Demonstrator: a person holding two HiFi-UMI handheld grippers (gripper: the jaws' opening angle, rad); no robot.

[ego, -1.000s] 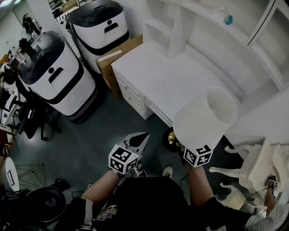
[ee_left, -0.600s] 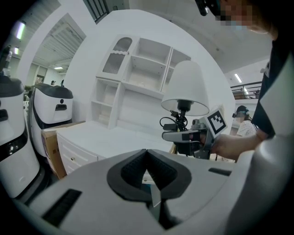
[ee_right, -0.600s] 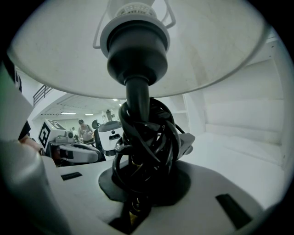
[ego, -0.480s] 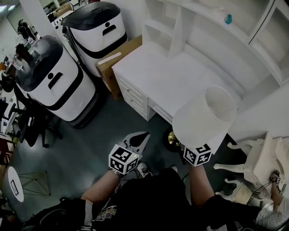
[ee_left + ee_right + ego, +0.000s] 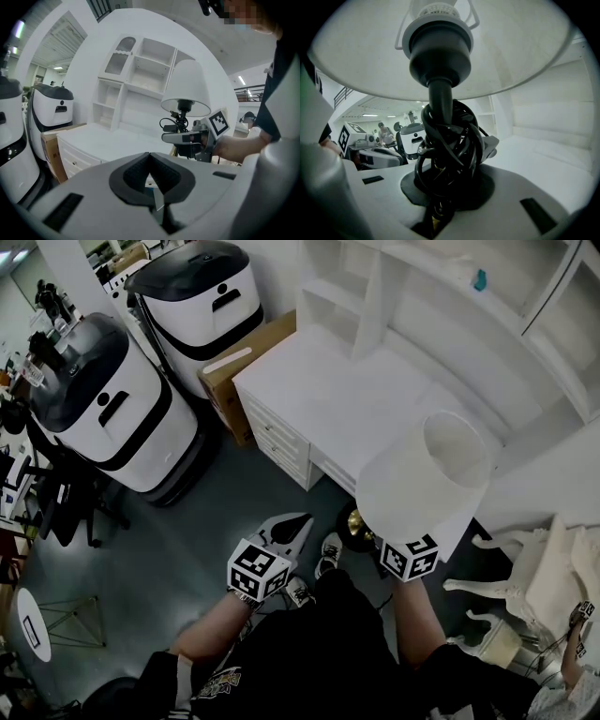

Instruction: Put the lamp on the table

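The lamp point(image 5: 427, 479) has a white shade, a dark stem wound with black cord and a brass base point(image 5: 356, 526). It hangs tilted in the air over the floor, just in front of the white desk point(image 5: 328, 399). My right gripper point(image 5: 398, 545) is shut on its cord-wrapped stem point(image 5: 443, 145), right under the shade point(image 5: 497, 56). My left gripper point(image 5: 289, 529) floats to the lamp's left with its pads together and nothing between them. From the left gripper view point(image 5: 150, 157) the lamp point(image 5: 186, 86) and the right gripper point(image 5: 180, 137) show ahead, with the desk behind them.
Shelving point(image 5: 450, 296) rises behind the desk top. Two white-and-black bins point(image 5: 117, 399) and a cardboard box point(image 5: 248, 352) stand left of the desk. A white carved chair point(image 5: 534, 587) is at the right. Dark office chairs point(image 5: 56, 493) crowd the far left.
The lamp and right gripper have edged slightly left, toward the desk. A foot has stepped forward beneath the grippers. The left gripper has barely moved.
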